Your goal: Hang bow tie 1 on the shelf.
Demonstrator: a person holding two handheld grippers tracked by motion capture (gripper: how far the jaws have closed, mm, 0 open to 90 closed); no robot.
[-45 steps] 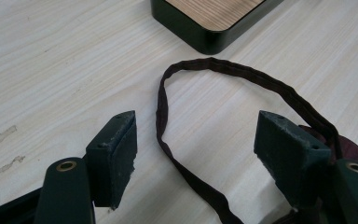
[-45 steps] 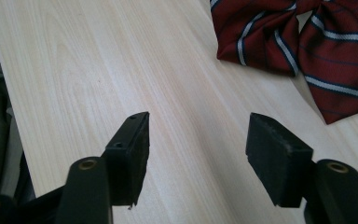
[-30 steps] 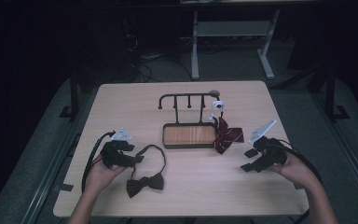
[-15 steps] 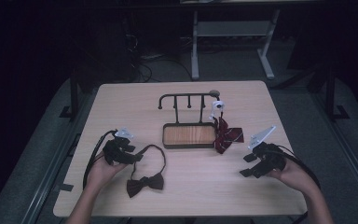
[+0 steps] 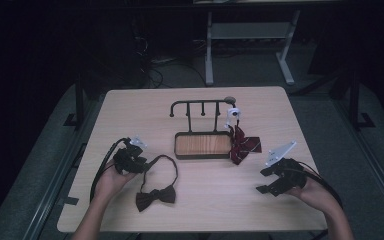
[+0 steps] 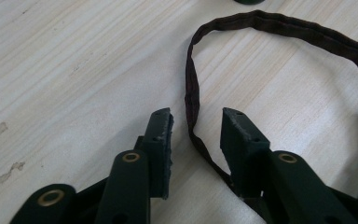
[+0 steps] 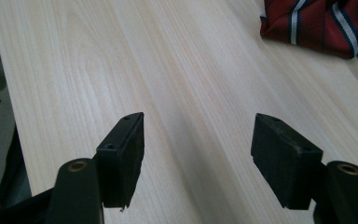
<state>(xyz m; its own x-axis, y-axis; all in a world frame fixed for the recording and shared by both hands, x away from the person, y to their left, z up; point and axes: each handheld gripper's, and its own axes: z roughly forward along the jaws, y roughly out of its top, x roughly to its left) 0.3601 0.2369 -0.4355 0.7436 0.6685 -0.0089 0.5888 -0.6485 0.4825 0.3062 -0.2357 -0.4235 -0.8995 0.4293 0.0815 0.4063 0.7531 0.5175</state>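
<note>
The wooden-bottomed tray (image 5: 202,145) at mid-table holds nothing visible; a black hook rack (image 5: 200,106) rises from its far edge. A striped red tie (image 5: 243,146) lies bunched against the tray's right end. The dark bow tie (image 5: 155,197) lies flat near the table's front left, its strap (image 6: 192,93) looping up beside the left gripper (image 6: 196,125), whose jaws stand apart with the strap running between them, not yet pinched. The right gripper (image 7: 198,140) hovers over bare table, jaws wide apart
</note>
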